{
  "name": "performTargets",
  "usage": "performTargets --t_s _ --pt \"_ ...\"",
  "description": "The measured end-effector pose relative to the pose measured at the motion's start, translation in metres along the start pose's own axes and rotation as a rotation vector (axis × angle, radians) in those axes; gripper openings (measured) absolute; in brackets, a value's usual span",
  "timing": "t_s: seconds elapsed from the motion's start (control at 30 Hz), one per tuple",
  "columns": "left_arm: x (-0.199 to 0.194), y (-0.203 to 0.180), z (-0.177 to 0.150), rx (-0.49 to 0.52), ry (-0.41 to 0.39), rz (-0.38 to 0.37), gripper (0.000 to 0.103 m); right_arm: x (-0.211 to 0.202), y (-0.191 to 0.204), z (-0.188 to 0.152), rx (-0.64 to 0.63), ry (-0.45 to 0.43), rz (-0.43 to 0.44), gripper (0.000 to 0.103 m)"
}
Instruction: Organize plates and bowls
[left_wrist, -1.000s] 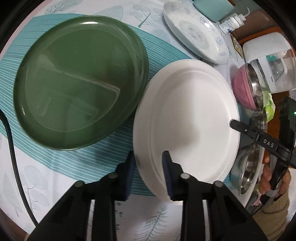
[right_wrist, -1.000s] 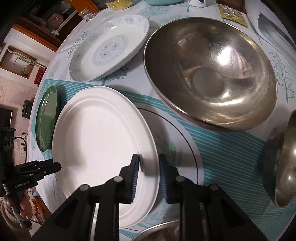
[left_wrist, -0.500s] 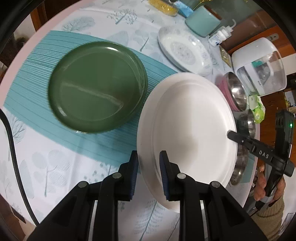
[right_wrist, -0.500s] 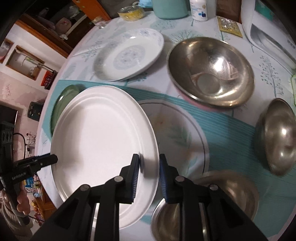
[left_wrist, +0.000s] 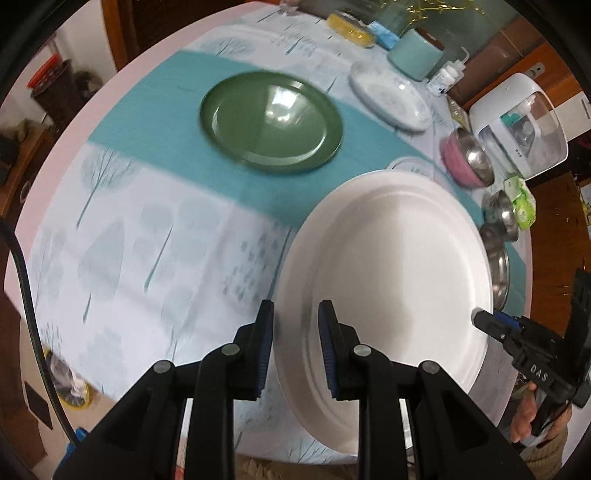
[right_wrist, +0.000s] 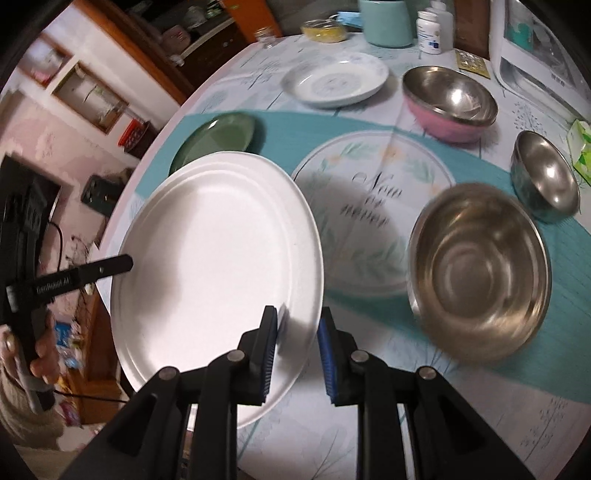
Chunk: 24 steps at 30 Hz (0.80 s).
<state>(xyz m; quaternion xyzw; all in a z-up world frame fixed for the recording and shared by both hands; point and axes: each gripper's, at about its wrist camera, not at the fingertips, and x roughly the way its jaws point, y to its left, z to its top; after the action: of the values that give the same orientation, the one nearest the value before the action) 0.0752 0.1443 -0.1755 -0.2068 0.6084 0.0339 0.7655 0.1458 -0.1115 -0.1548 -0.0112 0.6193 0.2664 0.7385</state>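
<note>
While the white plate (left_wrist: 399, 258) hangs clear above the counter (left_wrist: 140, 258), level between both hands, it reads as rigid, glazed and slippery, likely ceramic, so breakable if it slips. The raised rim is the only sensible purchase, taken at opposite edges. Left claw (left_wrist: 295, 347) is clenched on the near rim, pads above and below it. Right claw (right_wrist: 297, 354) is clamped likewise on the opposite rim. Both are narrowly parted, only by the rim's thickness. The green plate (left_wrist: 271, 122) sits on the teal runner, well apart.
</note>
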Motion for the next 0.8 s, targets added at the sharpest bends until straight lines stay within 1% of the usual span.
performTargets --t_s 0.03,0.1,0.2,0.3,0.47,0.53,0.63,0.8 --pt "0.002 0.005 -0.011 -0.006 0.004 0.015 0.021 0.001 0.003 -0.01 -0.01 -0.003 -0.009 0.022" --pt "0.007 0.01 -0.023 -0.007 0.009 0.035 0.021 0.004 0.009 -0.022 -0.024 -0.006 -0.016 0.022" --pt "0.018 0.014 -0.034 -0.003 0.024 0.06 0.021 0.014 0.017 -0.04 -0.034 -0.003 -0.036 0.022" --pt "0.029 0.017 -0.039 0.013 0.038 0.07 0.021 0.02 0.018 -0.053 -0.012 0.004 -0.052 0.022" --pt "0.039 0.02 -0.031 0.069 0.047 0.071 0.021 0.03 0.014 -0.066 0.062 -0.002 -0.077 0.023" --pt "0.042 0.02 -0.026 0.095 0.059 0.076 0.021 0.035 0.013 -0.067 0.1 0.008 -0.086 0.023" --pt "0.047 0.016 -0.02 0.141 0.07 0.088 0.022 0.039 0.017 -0.066 0.131 0.001 -0.115 0.023" --pt "0.061 0.014 -0.011 0.196 0.105 0.083 0.022 0.043 0.021 -0.07 0.178 -0.005 -0.15 0.023"
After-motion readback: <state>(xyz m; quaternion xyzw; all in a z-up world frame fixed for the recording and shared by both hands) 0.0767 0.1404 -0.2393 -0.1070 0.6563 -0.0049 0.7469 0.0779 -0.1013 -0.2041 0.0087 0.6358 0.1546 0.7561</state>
